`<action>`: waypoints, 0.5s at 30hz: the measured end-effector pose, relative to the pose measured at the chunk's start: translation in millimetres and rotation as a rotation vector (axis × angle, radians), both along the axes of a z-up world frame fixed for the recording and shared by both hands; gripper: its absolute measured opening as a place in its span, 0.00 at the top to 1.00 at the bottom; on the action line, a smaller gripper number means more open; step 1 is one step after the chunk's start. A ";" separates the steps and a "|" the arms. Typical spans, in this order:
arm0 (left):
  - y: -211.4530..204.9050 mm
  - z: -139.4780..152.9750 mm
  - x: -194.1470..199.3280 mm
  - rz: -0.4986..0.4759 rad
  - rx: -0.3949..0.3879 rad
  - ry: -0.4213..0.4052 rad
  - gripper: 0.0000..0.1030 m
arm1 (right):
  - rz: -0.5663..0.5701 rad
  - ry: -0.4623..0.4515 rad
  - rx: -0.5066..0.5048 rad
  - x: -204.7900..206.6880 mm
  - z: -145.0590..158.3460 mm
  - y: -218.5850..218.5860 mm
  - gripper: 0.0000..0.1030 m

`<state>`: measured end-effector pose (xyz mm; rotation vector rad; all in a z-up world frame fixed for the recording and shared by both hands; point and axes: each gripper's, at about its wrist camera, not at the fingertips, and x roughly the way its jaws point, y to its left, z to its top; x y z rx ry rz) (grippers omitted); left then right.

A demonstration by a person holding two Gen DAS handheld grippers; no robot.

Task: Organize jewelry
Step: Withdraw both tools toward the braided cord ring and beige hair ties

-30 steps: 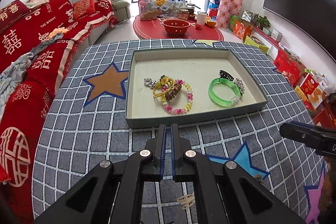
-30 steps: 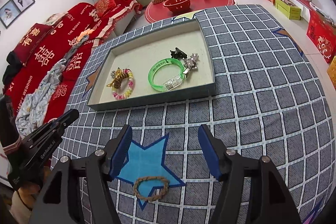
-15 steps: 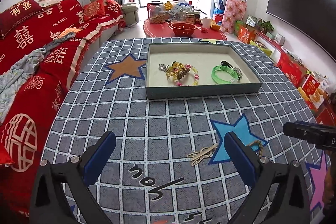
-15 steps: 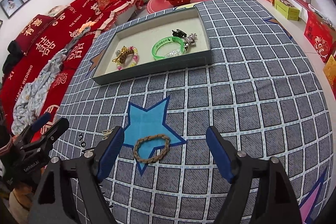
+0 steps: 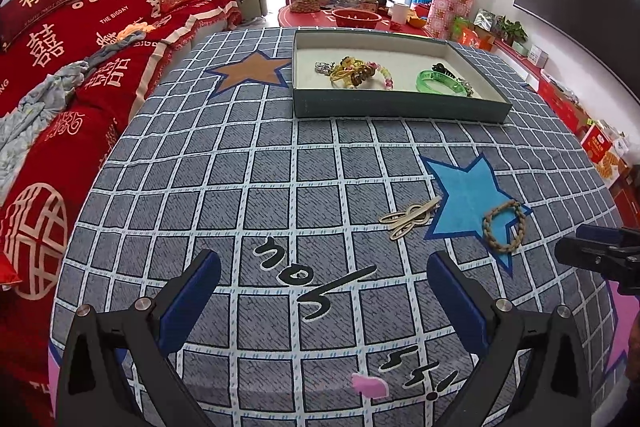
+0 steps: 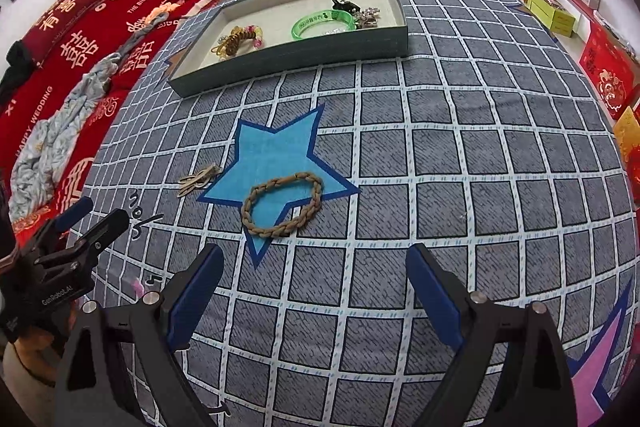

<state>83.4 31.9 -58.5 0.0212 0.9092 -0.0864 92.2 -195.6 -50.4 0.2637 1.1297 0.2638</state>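
Observation:
A shallow grey-green box (image 5: 400,105) (image 6: 296,59) at the far side of the table holds a green bangle (image 5: 440,82) (image 6: 323,23), a beaded bracelet (image 5: 386,77) (image 6: 256,34), yellow bands and small clips. A braided tan bracelet (image 5: 504,225) (image 6: 282,203) lies on the blue star. A beige hair clip (image 5: 410,217) (image 6: 199,179) lies just left of the star. My left gripper (image 5: 324,277) is open and empty, near the table's front. My right gripper (image 6: 314,269) is open and empty, just short of the braided bracelet.
The table wears a grey checked cloth (image 5: 240,167) with stars. A red sofa (image 5: 60,67) runs along the left. A low red table (image 5: 352,15) with jars and a bowl stands beyond. Boxes (image 5: 600,147) line the right wall.
My left gripper has opened and pulled back from the box toward the near edge. My right gripper has also drawn back, so the braided bracelet now lies ahead of its fingers.

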 end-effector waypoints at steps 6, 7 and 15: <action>-6.1 5.1 0.2 -0.043 0.036 0.007 0.00 | 0.007 0.000 -0.044 0.4 -4.5 3.4 0.09; -8.6 4.0 1.7 -0.053 0.051 0.009 0.00 | 0.009 -0.002 -0.058 1.0 -5.0 4.0 0.09; -28.6 6.4 14.7 -0.173 0.104 0.003 0.00 | -0.008 -0.006 -0.114 9.2 -7.9 5.3 0.09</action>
